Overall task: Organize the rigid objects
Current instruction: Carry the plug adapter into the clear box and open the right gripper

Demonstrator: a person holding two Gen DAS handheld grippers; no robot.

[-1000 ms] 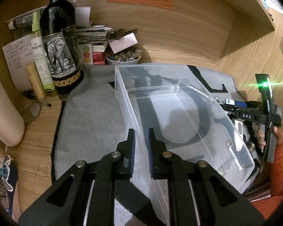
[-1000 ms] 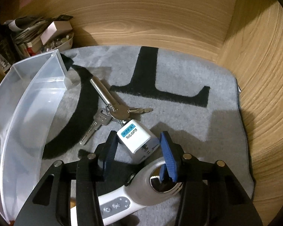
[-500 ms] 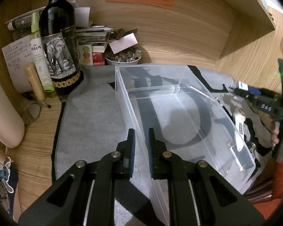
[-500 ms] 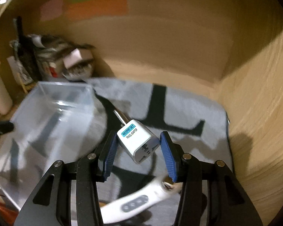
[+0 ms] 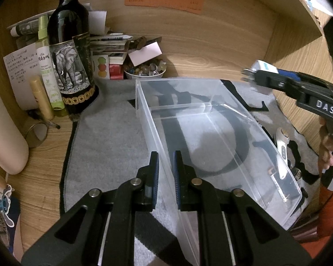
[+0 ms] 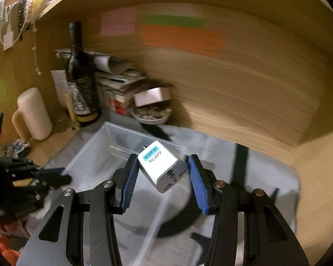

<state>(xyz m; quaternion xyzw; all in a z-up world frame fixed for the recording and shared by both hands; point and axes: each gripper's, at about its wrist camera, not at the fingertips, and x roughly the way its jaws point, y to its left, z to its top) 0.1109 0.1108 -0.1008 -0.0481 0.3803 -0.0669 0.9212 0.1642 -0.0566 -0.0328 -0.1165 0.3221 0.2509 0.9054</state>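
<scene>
My right gripper (image 6: 162, 170) is shut on a white travel adapter (image 6: 163, 166) and holds it in the air above the clear plastic bin (image 6: 113, 155). In the left wrist view the adapter (image 5: 262, 66) shows at the tip of the right gripper (image 5: 257, 75), above the bin's far right corner. My left gripper (image 5: 165, 168) is shut on the near left wall of the bin (image 5: 150, 128). A white handheld device (image 5: 281, 141) lies on the mat to the right of the bin.
The bin stands on a grey mat (image 5: 104, 137) with black letters. At the back left are a wine bottle (image 5: 71, 51), a spray bottle (image 5: 47, 66), papers and a bowl of small items (image 5: 145, 72). A cream flask (image 5: 2, 133) lies at the left. Wooden walls close in at the back and right.
My right gripper has lifted the adapter off the mat, away from the keys, and swung it left over the bin. My left gripper has kept its grip on the bin wall.
</scene>
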